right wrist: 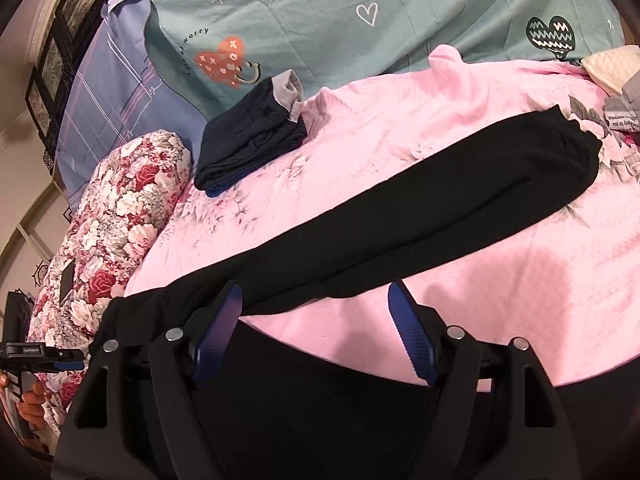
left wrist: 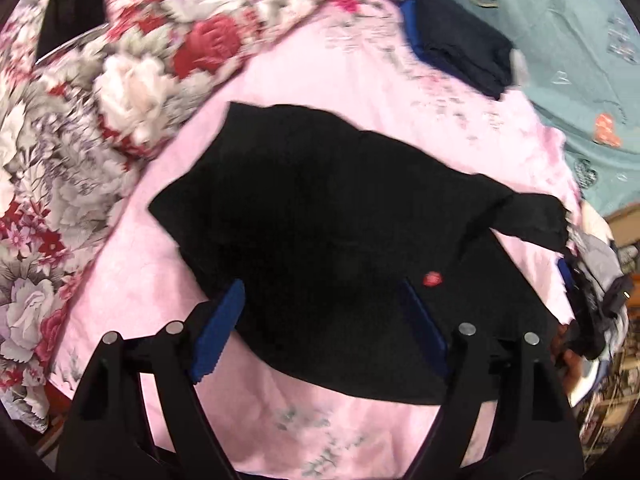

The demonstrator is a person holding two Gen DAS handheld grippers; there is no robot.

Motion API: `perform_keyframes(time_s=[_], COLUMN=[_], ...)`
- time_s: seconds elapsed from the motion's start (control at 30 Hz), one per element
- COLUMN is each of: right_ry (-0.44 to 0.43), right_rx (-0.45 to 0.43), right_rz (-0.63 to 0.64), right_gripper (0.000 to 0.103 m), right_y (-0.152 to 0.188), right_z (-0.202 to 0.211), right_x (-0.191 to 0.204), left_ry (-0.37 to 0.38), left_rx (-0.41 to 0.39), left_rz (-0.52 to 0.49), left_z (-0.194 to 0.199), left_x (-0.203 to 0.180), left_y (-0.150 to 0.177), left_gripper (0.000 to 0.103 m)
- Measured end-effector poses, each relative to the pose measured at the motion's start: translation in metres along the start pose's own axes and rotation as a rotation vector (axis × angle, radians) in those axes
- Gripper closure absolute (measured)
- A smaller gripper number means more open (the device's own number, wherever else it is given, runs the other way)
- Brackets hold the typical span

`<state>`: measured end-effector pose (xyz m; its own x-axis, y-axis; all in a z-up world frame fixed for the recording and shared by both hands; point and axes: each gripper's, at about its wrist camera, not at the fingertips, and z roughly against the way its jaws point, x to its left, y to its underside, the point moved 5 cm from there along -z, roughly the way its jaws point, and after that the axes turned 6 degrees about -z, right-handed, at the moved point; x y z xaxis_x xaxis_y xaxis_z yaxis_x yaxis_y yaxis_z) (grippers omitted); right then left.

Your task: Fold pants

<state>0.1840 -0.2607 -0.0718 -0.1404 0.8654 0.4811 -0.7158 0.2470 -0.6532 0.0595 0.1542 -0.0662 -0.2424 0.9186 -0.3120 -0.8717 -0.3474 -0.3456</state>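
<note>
My left hand-held gripper (left wrist: 324, 312) tips steeply down over the black pants (left wrist: 320, 220), its blue pads (left wrist: 222, 328) spread wide with the cloth lying beneath and between them; neither pad presses on it, so this one stands open. My right hand-held gripper (right wrist: 314, 320) points down at a shallower slant along the pants' (right wrist: 420, 220) legs, its pads (right wrist: 412, 340) also apart and closed on nothing. The left pad overlaps the black fabric; I cannot tell whether it touches.

The pants lie flat on the pink flowered bed sheet (right wrist: 400, 128), the legs together and running away toward the far right in the right wrist view, the wider top end near me. A small red mark (left wrist: 431, 279) sits on the cloth near the waist; it is too blurred to read.

At the left edge of the right wrist view my left hand (right wrist: 30, 408) grips its handle, where a small white label is too small to read.

A folded dark garment (right wrist: 252, 136) with a grey cuff rests at the sheet's far edge, well apart from the pants. The teal cover (right wrist: 320, 20) behind carries hearts and the words "of worry". A red-and-white floral quilt (right wrist: 120, 208) is bunched to the left.
</note>
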Motion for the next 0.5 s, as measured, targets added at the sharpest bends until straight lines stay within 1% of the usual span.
perform_keyframes(time_s=[0.07,0.13,0.27,0.33,0.4,0.47,0.5], right_ry=[-0.003,-0.005,0.002,-0.002,-0.006,-0.010,-0.006], right_rx=[0.000,0.000,-0.015,-0.022,-0.031,-0.033,-0.033], right_rz=[0.003,0.005,-0.007,-0.016,-0.025,-0.038,-0.047], right_gripper=[0.027,0.027,0.027,0.027,0.027,0.027,0.027], right_y=[0.000,0.000,-0.001,-0.003,-0.005,-0.006,-0.006], right_z=[0.000,0.001,0.004,0.007,0.009,0.009,0.008], right_x=[0.002,0.003,0.000,-0.001,-0.003,-0.007,-0.009], left_ry=[0.040,0.068,0.131,0.120,0.119,0.101,0.097], left_rx=[0.009,0.031,0.110,0.106,0.075,0.037,0.025], left_rz=[-0.019,-0.013,0.105,0.154,0.194,0.235,0.250], left_z=[-0.002,-0.010,-0.040,-0.047,-0.049,-0.049,-0.049], left_x=[-0.011,-0.017,-0.011,-0.004,0.002,0.011,0.013], left_y=[0.000,0.000,0.001,-0.001,-0.007,-0.015,-0.018], left_gripper=[0.022,0.023,0.025,0.025,0.025,0.026,0.033])
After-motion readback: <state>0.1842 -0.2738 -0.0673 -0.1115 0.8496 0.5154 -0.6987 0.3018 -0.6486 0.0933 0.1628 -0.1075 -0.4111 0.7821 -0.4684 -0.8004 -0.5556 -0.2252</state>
